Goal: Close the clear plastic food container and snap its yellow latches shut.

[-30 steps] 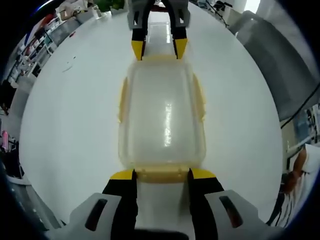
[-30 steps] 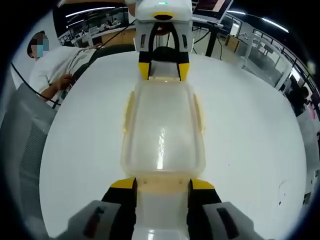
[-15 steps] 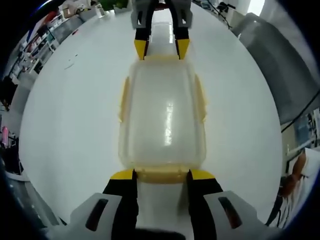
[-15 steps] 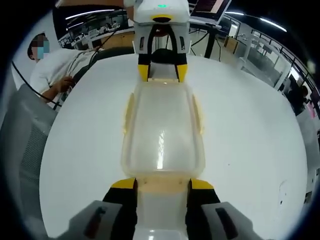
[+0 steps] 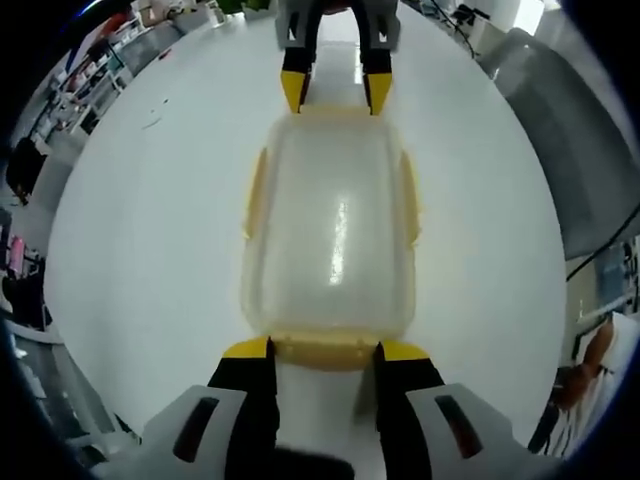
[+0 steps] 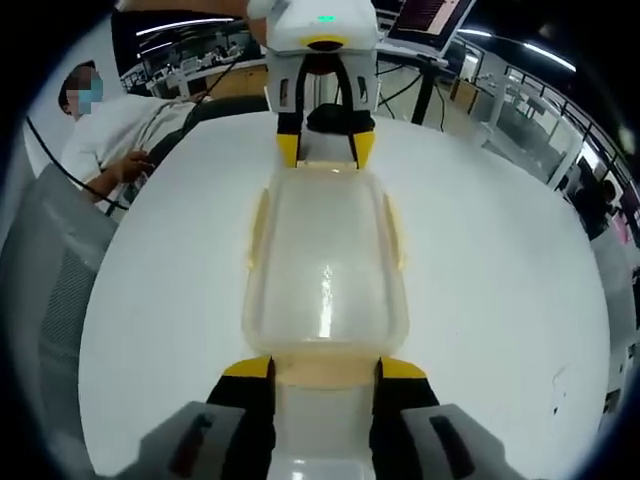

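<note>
Container (image 5: 330, 225): clear, lid on, lying on white table (image 5: 140, 250).
Left gripper (image 5: 325, 350): released, jaws spread at near-end yellow latch (image 5: 325, 349).
Right gripper (image 6: 325, 368): released, spread at opposite latch.

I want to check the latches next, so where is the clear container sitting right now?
The clear container lies lid-on in the middle of the white table, directly between the left gripper at its near end and the right gripper at its far end.
</note>
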The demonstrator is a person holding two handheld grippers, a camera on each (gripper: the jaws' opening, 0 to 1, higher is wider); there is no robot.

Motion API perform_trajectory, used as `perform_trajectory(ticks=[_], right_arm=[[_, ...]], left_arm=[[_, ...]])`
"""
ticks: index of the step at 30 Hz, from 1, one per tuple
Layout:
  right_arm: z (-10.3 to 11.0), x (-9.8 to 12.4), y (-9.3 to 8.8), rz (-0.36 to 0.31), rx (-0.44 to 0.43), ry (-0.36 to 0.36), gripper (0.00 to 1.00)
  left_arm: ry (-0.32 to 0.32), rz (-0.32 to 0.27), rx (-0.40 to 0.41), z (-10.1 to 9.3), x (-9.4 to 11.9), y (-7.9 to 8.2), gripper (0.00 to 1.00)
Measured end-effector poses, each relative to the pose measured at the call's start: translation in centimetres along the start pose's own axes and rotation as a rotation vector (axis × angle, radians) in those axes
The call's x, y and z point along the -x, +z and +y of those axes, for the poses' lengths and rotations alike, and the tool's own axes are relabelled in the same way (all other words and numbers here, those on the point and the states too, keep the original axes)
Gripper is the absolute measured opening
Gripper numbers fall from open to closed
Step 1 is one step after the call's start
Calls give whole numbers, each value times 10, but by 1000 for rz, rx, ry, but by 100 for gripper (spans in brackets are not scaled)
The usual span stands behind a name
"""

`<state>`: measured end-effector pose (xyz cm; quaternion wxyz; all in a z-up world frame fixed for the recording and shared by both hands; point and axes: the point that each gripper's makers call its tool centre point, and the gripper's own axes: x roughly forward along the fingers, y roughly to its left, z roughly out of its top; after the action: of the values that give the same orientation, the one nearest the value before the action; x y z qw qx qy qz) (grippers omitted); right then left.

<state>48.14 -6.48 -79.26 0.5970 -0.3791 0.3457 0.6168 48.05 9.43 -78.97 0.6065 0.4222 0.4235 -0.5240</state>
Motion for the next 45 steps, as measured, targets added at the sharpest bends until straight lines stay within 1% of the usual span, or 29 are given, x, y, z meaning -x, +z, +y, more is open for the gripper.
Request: perform_trajectory(ticks=[6,11,16,19,21,30,32,37,45], right_arm=[[3,12,3,-12,6,-8,34],[2,25,2,-16,15,-26,35],[3,38,0,-13,18,-39,35],[4,48,-1,-16,27,-52,35],[6,51,-1,-17,21,-49,35],[10,68,-6,-19,25,-62,35],[10,73,-8,-19,26,-66,35],[8,83,-17,-17,27,-74,35],[13,99,-33,-7,34,-73,35]], left_arm=[[12,-1,-9,-1,12,5,36],[35,-10,-20,2,22,14,36],[57,-20,-44,5,35,27,36],[65,-21,-50,3,37,33,36],[70,-17,-61,3,39,35,36],[83,-24,-59,-1,47,51,36],[84,-15,-65,-1,48,55,36],[99,-22,-73,0,54,71,36],[106,-33,-77,-5,52,93,36]])
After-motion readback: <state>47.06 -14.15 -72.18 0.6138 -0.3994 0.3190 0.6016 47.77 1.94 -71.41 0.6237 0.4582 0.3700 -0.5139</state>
